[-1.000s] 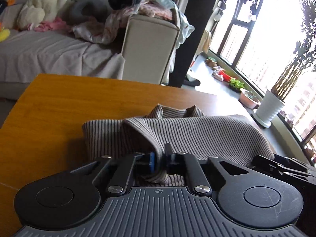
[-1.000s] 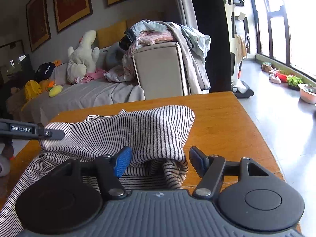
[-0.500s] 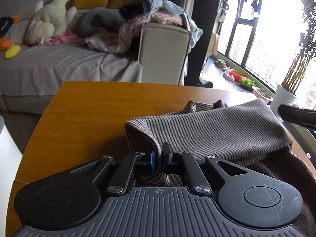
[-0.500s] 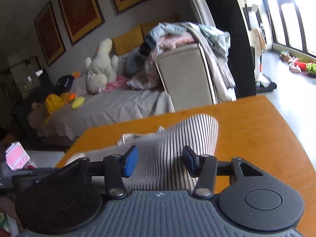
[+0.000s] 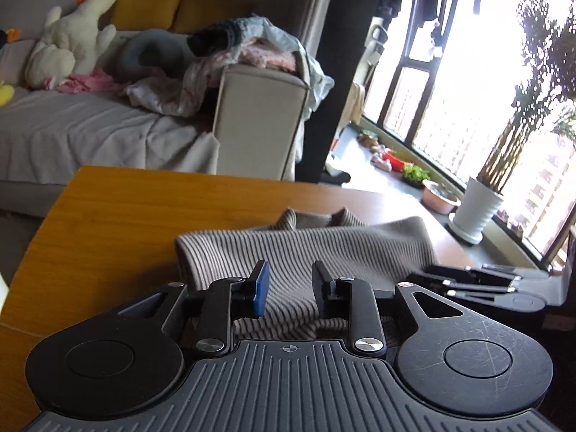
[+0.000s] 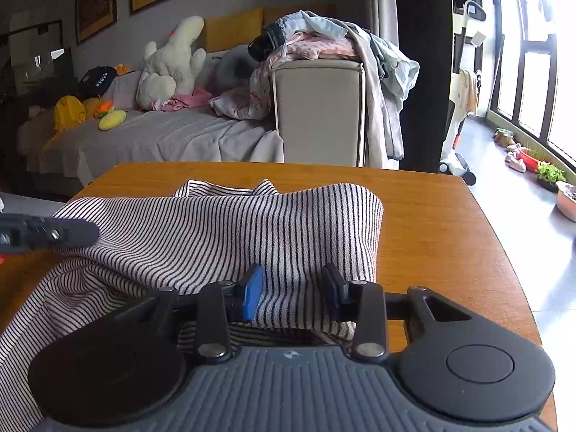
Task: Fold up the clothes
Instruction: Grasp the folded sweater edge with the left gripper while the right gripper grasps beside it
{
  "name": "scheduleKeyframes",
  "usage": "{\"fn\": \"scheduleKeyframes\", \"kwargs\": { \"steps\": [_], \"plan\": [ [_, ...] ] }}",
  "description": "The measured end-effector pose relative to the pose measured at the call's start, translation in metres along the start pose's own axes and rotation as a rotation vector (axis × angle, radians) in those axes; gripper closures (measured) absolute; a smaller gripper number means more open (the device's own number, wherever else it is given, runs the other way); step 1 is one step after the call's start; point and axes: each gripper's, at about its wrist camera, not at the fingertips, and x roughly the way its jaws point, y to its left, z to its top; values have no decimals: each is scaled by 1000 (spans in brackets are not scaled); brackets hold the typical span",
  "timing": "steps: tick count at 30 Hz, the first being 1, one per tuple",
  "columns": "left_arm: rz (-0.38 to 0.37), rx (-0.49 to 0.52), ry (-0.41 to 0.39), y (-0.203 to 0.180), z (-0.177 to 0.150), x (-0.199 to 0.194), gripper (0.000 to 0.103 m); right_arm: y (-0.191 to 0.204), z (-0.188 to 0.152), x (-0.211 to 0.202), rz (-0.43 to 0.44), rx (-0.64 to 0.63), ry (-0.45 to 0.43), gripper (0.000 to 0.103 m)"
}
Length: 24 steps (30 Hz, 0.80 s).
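Note:
A black-and-white striped garment [image 6: 216, 230] lies folded over on the wooden table [image 6: 432, 223]; it also shows in the left wrist view [image 5: 306, 252]. My left gripper [image 5: 289, 282] is open just above the garment's near fold, holding nothing. My right gripper [image 6: 293, 288] is open over the garment's right near edge, with the cloth lying between and below its fingers. The left gripper's tip [image 6: 50, 234] shows at the left of the right wrist view, and the right gripper [image 5: 475, 284] shows at the right of the left wrist view.
A grey sofa [image 6: 162, 136] with plush toys [image 6: 169, 61] and a heap of clothes on its armrest [image 6: 320, 43] stands behind the table. Potted plants [image 5: 478, 208] sit by the window on the right. Bare tabletop [image 5: 126, 216] lies left of the garment.
My left gripper has let go of the garment and opened. The fold now rests on the table. My right gripper stays open and has come back low over the cloth.

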Motion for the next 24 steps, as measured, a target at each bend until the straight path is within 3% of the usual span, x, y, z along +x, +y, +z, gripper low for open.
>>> {"fn": "scheduleKeyframes", "kwargs": {
  "steps": [3,9,16,20,22,24],
  "plan": [
    [30,11,20,-2,-16,20,74,2,10,-7,-4,-15,-5,65],
    [7,-7,8,5,-20,22,71,6,58,-2,27,-27,-84,45],
    [-4,-10,9,8,-21,21,70,3,83,84,39,45,52,39],
    [-14,-18,6,9,-22,20,69,4,79,118,37,67,158,39],
    [-21,-19,4,9,-23,20,66,5,77,124,42,76,170,39],
    [-25,-19,0,7,-23,20,60,11,77,126,44,32,164,52]
  ]
}}
